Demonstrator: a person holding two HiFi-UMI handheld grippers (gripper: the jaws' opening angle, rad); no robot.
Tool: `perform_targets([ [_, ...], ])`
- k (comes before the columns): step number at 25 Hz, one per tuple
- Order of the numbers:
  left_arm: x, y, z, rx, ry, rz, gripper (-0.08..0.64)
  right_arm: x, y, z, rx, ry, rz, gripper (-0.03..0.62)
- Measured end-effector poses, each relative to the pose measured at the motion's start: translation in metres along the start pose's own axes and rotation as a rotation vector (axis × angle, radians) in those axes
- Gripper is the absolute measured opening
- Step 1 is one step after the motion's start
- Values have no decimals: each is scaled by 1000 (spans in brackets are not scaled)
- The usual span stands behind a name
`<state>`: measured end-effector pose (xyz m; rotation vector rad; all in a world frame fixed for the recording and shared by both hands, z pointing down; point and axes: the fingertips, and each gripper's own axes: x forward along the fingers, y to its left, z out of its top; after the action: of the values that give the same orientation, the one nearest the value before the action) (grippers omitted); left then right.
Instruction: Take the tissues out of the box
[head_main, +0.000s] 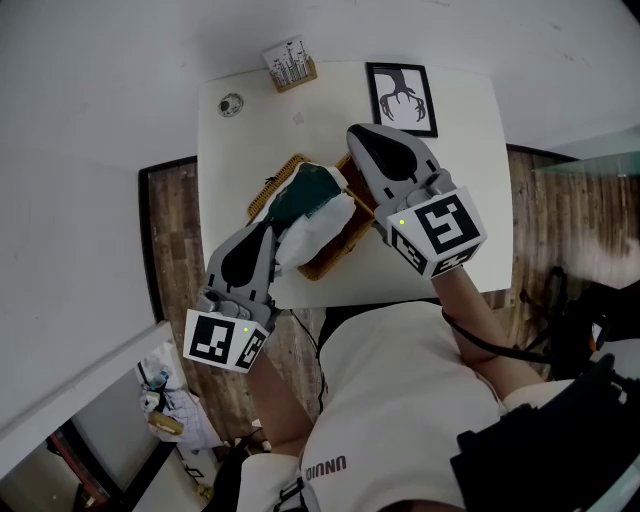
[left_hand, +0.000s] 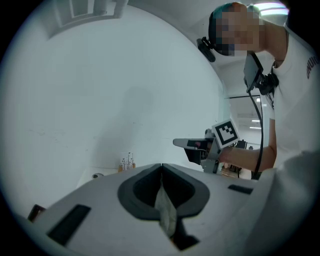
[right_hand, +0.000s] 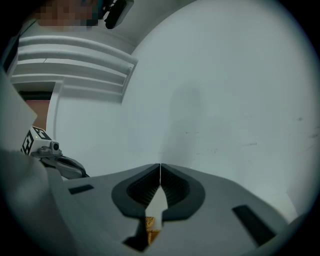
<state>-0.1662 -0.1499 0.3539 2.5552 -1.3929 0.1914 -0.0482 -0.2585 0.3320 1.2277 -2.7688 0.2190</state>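
Note:
A wicker tissue box (head_main: 325, 264) with a dark green top (head_main: 302, 194) sits in the middle of the white table (head_main: 450, 110). A white tissue (head_main: 318, 226) rises out of it toward my left gripper (head_main: 271, 230). That left gripper (left_hand: 161, 165) is shut on the tissue (left_hand: 164, 206), which hangs crumpled between its pads. My right gripper (head_main: 353, 133) hovers over the box's right end, its jaws (right_hand: 160, 166) closed tip to tip. Behind the tips a white patch and a bit of wicker (right_hand: 151, 226) show; I cannot tell whether that white is tissue or table.
A black-framed picture (head_main: 402, 97) lies at the table's back right. A small card stand (head_main: 289, 64) and a round object (head_main: 231, 104) are at the back left. Wooden floor (head_main: 175, 230) flanks the table; a white wall is behind.

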Motion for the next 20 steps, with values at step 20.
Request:
perform_targets([
  [20,-6,9,19,19,-74,66,17,-2,-1,-2,-22,6,-7,18],
])
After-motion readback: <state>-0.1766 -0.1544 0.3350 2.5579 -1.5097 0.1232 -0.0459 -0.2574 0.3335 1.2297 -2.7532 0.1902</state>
